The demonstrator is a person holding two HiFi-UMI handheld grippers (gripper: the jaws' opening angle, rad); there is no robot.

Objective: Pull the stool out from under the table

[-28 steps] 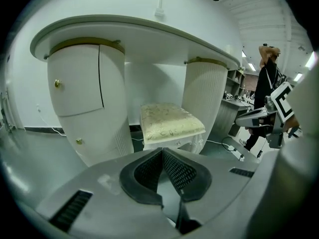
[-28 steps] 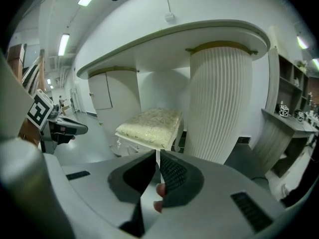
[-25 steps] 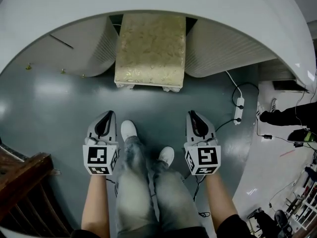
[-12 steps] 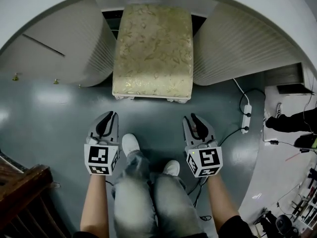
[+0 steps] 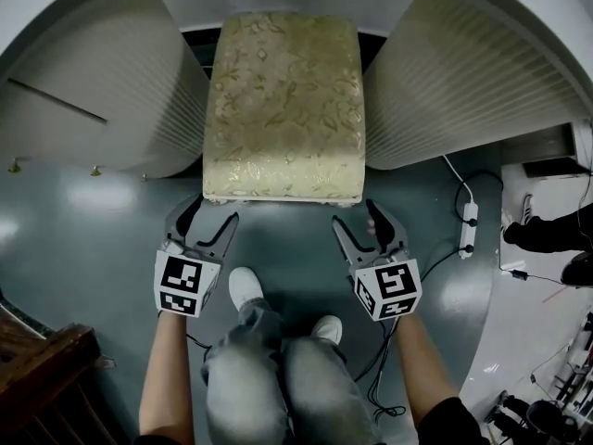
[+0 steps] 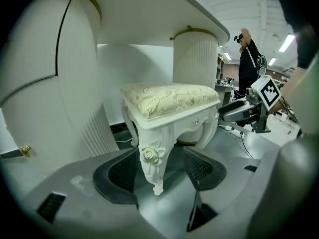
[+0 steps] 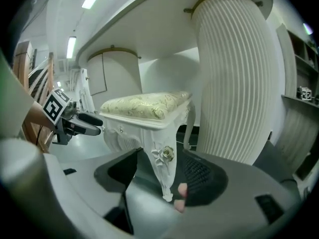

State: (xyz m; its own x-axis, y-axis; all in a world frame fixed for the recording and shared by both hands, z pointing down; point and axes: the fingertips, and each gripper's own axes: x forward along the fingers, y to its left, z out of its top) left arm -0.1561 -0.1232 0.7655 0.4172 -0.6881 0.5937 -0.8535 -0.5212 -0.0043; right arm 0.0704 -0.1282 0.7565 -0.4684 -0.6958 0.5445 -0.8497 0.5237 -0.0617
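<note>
Stool (image 5: 283, 100) front legs inside left tongs (image 5: 211, 214) and right tongs (image 5: 358, 217), both just spread wide, apparently without contact.

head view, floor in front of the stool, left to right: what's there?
Wooden furniture → left gripper → white shoes → right gripper → power strip → bystander's dark leg. Both grippers' fingers have just been opening, a stool leg between each pair, untouched.

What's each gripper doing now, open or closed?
Left gripper: open, just opened; stool's front leg between its jaws, ungripped.
Right gripper: open, just opened; stool's other front leg between its jaws, ungripped.
</note>
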